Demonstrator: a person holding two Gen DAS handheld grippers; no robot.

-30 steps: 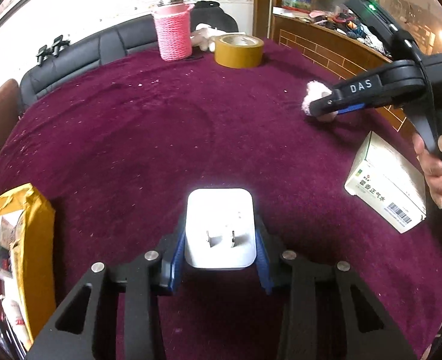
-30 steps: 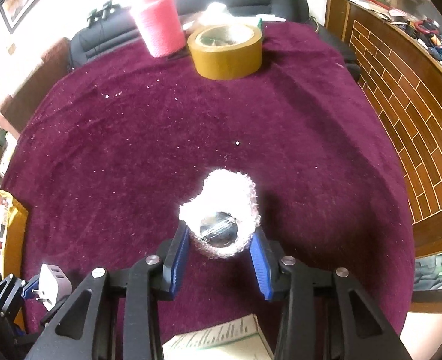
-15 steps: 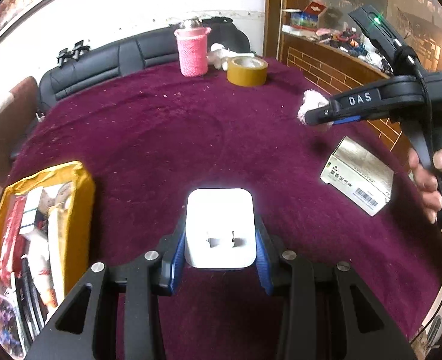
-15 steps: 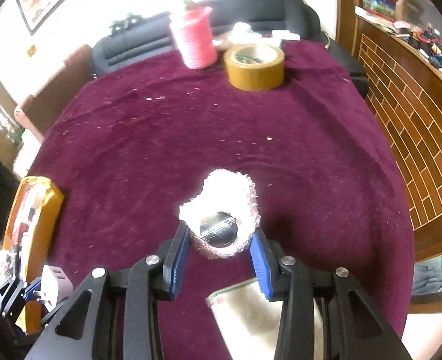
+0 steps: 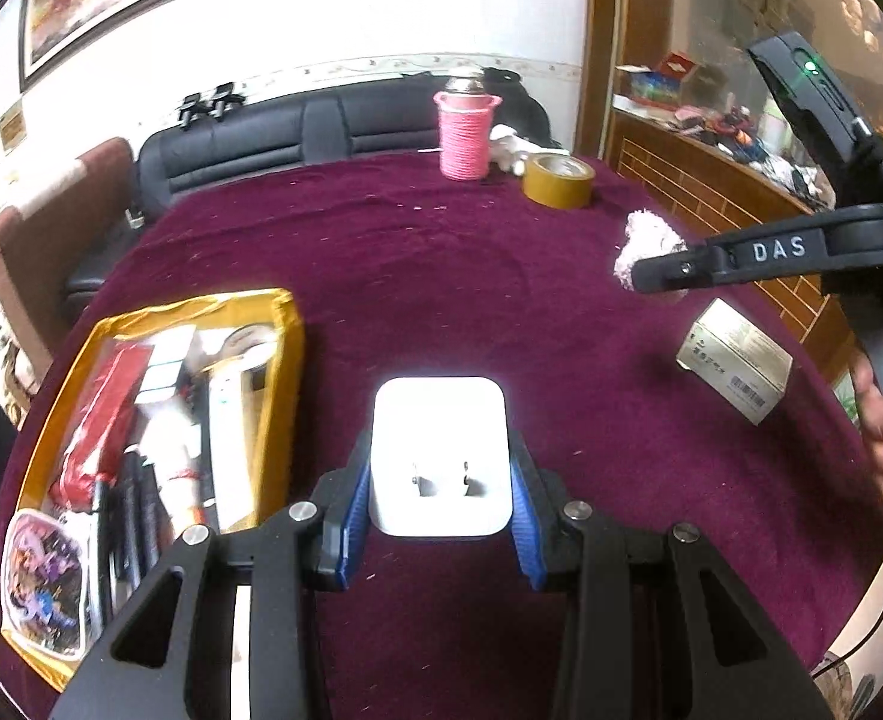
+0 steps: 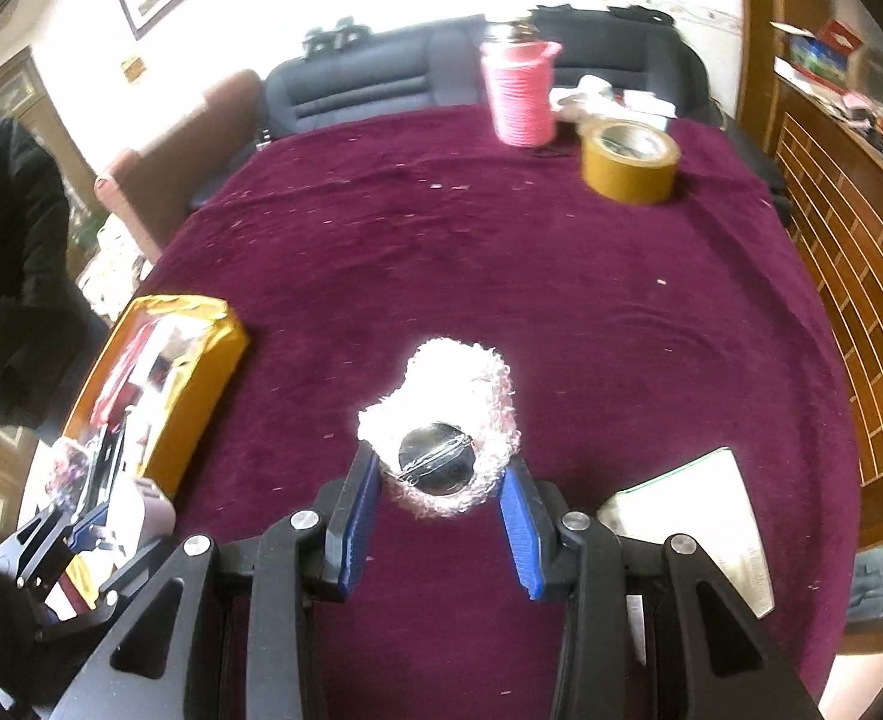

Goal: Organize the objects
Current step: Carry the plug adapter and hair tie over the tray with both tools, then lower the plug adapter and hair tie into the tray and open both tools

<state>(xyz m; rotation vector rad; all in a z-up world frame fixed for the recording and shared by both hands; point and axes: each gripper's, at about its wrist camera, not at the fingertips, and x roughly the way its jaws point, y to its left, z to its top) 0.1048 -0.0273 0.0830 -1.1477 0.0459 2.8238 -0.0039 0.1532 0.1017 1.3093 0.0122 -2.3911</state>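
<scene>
My left gripper [image 5: 440,507] is shut on a white plug adapter [image 5: 440,450], prongs facing the camera, held above the maroon tablecloth [image 5: 441,276]. A gold box [image 5: 159,420] full of small items lies just to its left. My right gripper [image 6: 440,501] is shut on a fluffy white-pink brooch [image 6: 447,414] with a round metal pin back. In the left wrist view the right gripper [image 5: 651,276] reaches in from the right, the fluffy brooch [image 5: 645,240] at its tip. The right wrist view shows the left gripper [image 6: 90,531] low on the left beside the gold box [image 6: 159,378].
A pink yarn-wrapped bottle [image 5: 464,135] and a roll of brown tape [image 5: 558,181] stand at the table's far edge. A white medicine carton [image 5: 735,369] lies near the right edge. A black sofa [image 5: 273,138] runs behind the table; a brick-patterned counter [image 6: 849,276] is on the right.
Both grippers have risen and pulled back with their loads, so more of the table shows. The gold box has come into fuller view at the left, and the carton has slid lower right.
</scene>
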